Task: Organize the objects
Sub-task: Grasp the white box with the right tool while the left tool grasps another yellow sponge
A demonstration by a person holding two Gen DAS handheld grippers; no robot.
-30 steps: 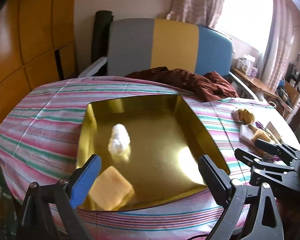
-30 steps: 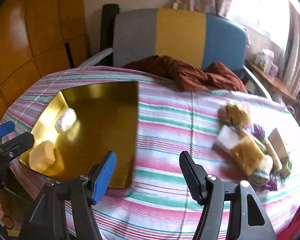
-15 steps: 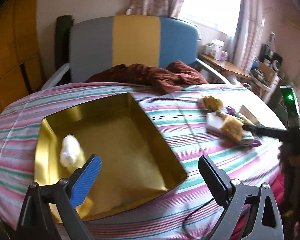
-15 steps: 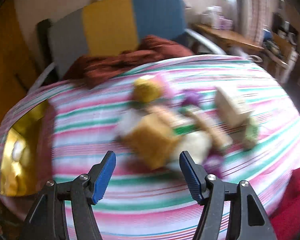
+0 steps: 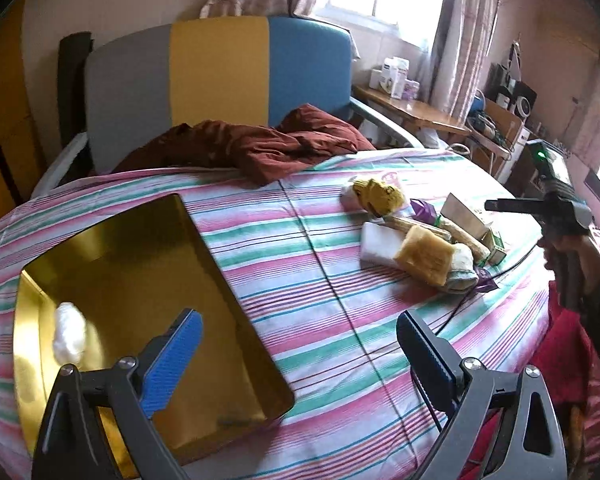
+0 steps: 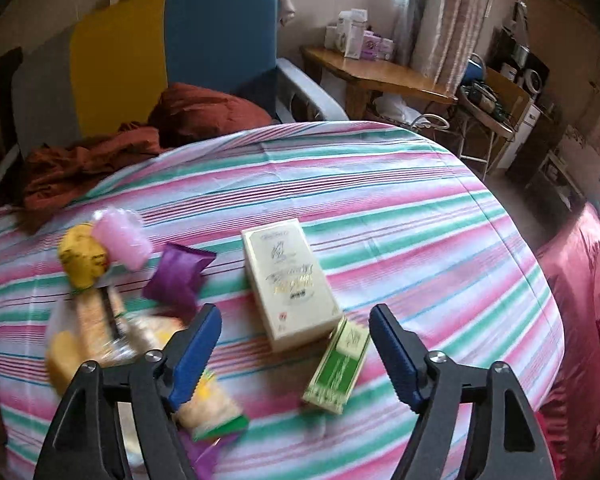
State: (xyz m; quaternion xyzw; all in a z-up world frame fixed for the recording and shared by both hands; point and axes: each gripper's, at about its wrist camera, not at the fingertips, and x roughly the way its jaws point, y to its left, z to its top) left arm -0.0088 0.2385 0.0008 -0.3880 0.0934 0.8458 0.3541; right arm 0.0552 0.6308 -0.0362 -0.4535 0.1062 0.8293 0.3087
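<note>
My right gripper (image 6: pixel 296 344), swung from the gold tray (image 5: pixel 112 280) to the pile, opens empty above the green box (image 6: pixel 338 368), risking a nudge to the neighbouring cream box (image 6: pixel 290 280); left gripper (image 5: pixel 296 354) apart, empty.

Open striped bed sheet (image 5: pixel 320 280) lies between the shallow gold metal tray (image 5: pixel 148 280) and the heap of packets and sponges (image 5: pixel 424 236). Near the right claw (image 6: pixel 296 344), jaws opening and empty, stand a cream rectangular box (image 6: pixel 288 284) and a small green carton (image 6: pixel 338 368). A rumpled maroon cloth (image 5: pixel 260 148) blocks the far edge.
</note>
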